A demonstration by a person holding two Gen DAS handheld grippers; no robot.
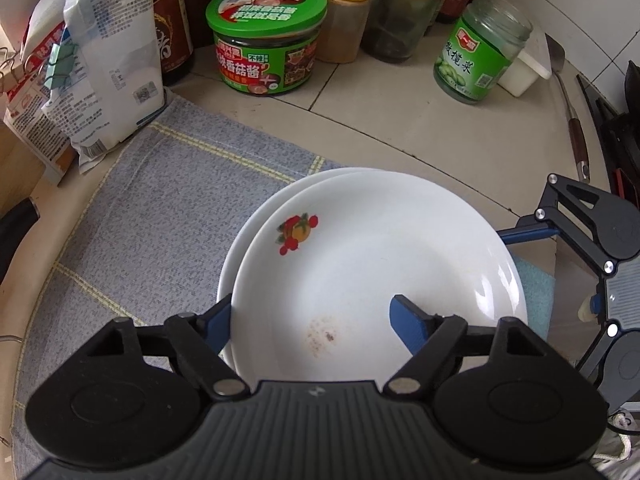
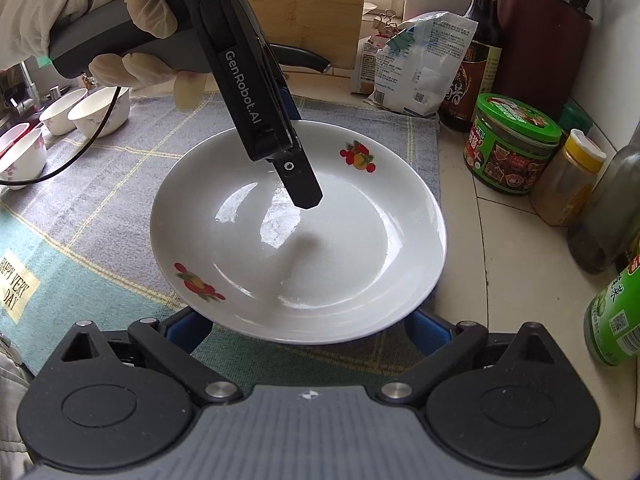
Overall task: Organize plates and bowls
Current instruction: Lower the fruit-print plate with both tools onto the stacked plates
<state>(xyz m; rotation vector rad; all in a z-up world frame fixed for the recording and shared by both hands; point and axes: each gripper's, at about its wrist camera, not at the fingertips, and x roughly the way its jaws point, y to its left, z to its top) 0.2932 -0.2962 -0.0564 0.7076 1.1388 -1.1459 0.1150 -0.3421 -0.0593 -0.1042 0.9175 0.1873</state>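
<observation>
From the right wrist camera, three small white bowls (image 2: pixel 86 110) with pink flower prints stood at the far left edge of the checked cloth (image 2: pixel 100 200), well apart from the plates. A gloved hand (image 2: pixel 132 12) held the left gripper (image 1: pixel 316 316), which reached down from the upper left over the middle of the top plate (image 2: pixel 298 232).

That plate was white, with fruit prints near its rim, and it lay on the cloth near the cloth's right edge. In the left wrist camera it sat on a second white plate (image 1: pixel 240 248), shifted a little so that the lower plate's rim showed along the left side.

The left gripper's jaws stood apart, released. One blue finger (image 1: pixel 218 316) sat outside the top plate's left rim, and the other blue finger (image 1: pixel 410 322) hung over the plate's inner surface, so the near rim lay between them with no pad pressing on it. A small brownish stain (image 1: pixel 322 332) marked the plate between the two fingers.

The right gripper (image 2: pixel 308 330) was at the near edge of the plates. Its blue fingers were spread wide, one at each side under the plate's near rim, and mostly hidden by it; whether they touched the plate I cannot tell.

To the right of the cloth, on the tiled counter (image 1: pixel 400 120), stood a green-lidded jar (image 2: pixel 514 144), a yellow-capped jar (image 2: pixel 568 180) and dark bottles (image 2: pixel 478 52).
</observation>
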